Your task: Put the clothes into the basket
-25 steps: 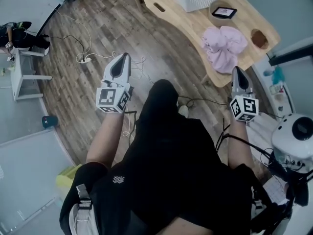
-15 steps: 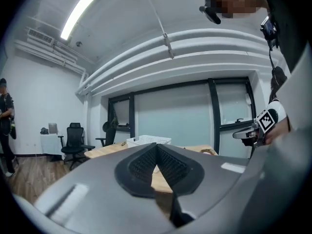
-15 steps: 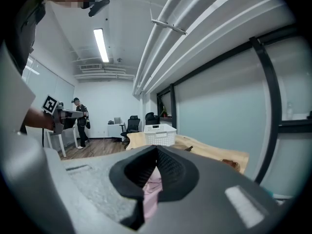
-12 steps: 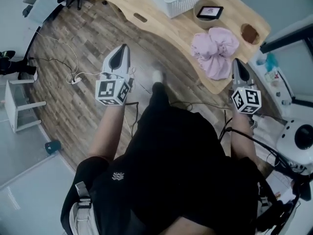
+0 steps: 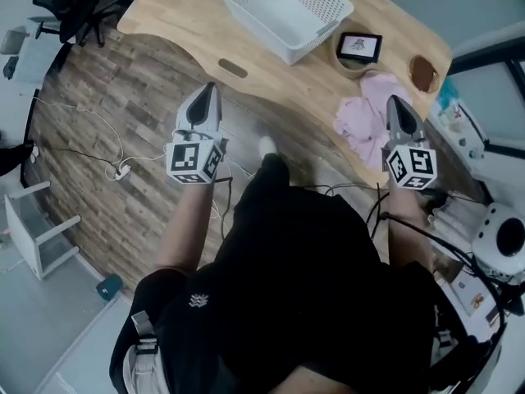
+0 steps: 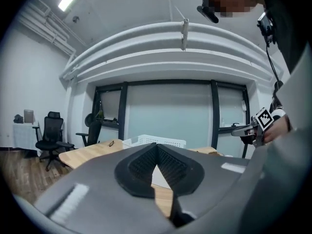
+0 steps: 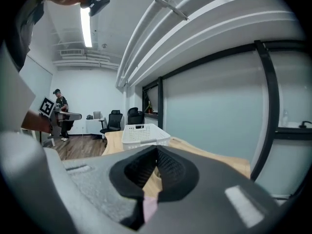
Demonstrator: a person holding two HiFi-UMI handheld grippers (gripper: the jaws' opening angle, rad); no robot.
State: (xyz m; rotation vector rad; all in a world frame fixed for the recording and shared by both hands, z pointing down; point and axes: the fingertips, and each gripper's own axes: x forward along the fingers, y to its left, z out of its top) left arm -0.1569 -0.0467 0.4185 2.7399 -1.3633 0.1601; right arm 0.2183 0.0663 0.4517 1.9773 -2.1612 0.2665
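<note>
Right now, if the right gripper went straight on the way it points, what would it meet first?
Most likely the pink clothes on the table, which lie right under the right gripper's tip. Depth is unclear: passing above them, it would head toward the white basket.

Relative to the wooden table point(image 5: 271, 76), the person has stepped closer. The left gripper point(image 5: 208, 89), formerly out over the floor and well apart from the table, now has its tip just beside the near edge. The right gripper point(image 5: 394, 101), formerly short of that edge, now overlaps the pink clothes point(image 5: 361, 117) on it. The white basket point(image 5: 316, 39), once cut off, now shows whole.
</note>
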